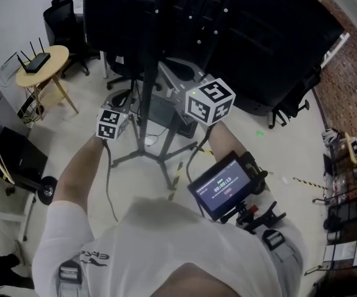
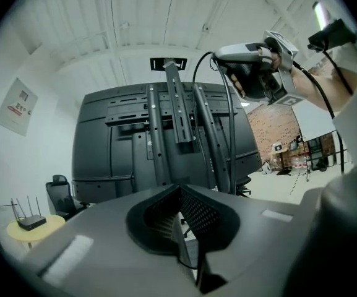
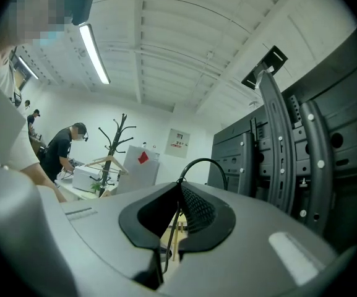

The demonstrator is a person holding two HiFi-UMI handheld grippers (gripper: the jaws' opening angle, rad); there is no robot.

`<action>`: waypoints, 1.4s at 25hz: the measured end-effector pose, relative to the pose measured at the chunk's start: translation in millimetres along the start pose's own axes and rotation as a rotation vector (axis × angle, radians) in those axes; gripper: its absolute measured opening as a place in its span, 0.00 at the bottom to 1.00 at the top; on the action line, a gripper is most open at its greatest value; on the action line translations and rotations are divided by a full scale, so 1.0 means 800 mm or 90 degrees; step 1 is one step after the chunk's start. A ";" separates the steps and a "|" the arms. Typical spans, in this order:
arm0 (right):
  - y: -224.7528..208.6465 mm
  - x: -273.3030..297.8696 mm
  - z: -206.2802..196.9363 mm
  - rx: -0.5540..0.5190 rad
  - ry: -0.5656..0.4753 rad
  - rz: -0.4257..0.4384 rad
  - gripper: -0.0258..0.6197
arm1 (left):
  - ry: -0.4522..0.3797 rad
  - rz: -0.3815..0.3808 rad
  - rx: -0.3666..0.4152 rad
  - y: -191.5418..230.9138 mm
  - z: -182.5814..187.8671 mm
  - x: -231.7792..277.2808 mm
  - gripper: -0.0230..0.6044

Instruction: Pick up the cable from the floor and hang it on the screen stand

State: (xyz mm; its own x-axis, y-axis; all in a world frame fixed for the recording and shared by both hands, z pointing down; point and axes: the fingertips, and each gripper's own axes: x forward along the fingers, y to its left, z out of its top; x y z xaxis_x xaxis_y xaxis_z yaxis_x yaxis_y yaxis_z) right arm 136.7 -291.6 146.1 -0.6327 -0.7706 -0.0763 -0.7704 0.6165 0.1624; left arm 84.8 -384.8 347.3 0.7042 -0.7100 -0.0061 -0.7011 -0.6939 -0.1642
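Observation:
The black screen is seen from behind on its stand, straight ahead. My left gripper is held up beside the pole, and my right gripper is higher, close to the screen's back. A thin black cable hangs from both toward the floor. In the left gripper view my left gripper is shut with the cable running through its jaws and arcing up to the other gripper in front of the stand. My right gripper is shut on the cable, which loops just past the tips beside the stand's rails.
The stand's legs spread over the floor below my arms. A round wooden table with a router and an office chair stand at far left. A black case lies at left. A person and a coat rack are behind.

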 end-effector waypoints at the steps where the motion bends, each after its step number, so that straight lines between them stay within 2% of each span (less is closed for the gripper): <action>1: -0.004 -0.005 0.002 0.004 -0.002 0.000 0.09 | 0.001 -0.016 -0.004 -0.007 -0.002 0.008 0.04; 7: -0.026 -0.039 0.020 0.007 -0.007 0.004 0.09 | 0.005 -0.120 -0.004 -0.060 0.000 0.059 0.05; 11: -0.035 -0.061 0.031 0.013 -0.015 0.002 0.09 | 0.014 -0.180 0.014 -0.098 -0.001 0.074 0.17; 17: -0.037 -0.070 0.035 0.017 -0.019 0.001 0.09 | 0.027 -0.236 0.060 -0.136 -0.014 0.084 0.23; 27: -0.048 -0.086 0.047 0.012 -0.032 -0.024 0.09 | 0.026 -0.217 0.054 -0.133 -0.023 0.097 0.18; 29: -0.050 -0.088 0.048 0.016 -0.035 -0.027 0.09 | 0.029 -0.218 0.054 -0.134 -0.026 0.097 0.16; 31: -0.050 -0.088 0.049 0.015 -0.034 -0.029 0.09 | 0.033 -0.216 0.046 -0.134 -0.032 0.098 0.09; 35: -0.059 -0.092 0.045 0.011 -0.030 -0.039 0.09 | 0.039 -0.197 0.036 -0.126 -0.033 0.097 0.06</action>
State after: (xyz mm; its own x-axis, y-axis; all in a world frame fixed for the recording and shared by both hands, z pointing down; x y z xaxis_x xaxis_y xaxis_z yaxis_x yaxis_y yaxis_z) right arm 217.1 -258.0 108.5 -0.5864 -0.7993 -0.1315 -0.8092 0.5707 0.1395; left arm 207.0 -373.1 389.8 0.8739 -0.4731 0.1118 -0.4459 -0.8717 -0.2033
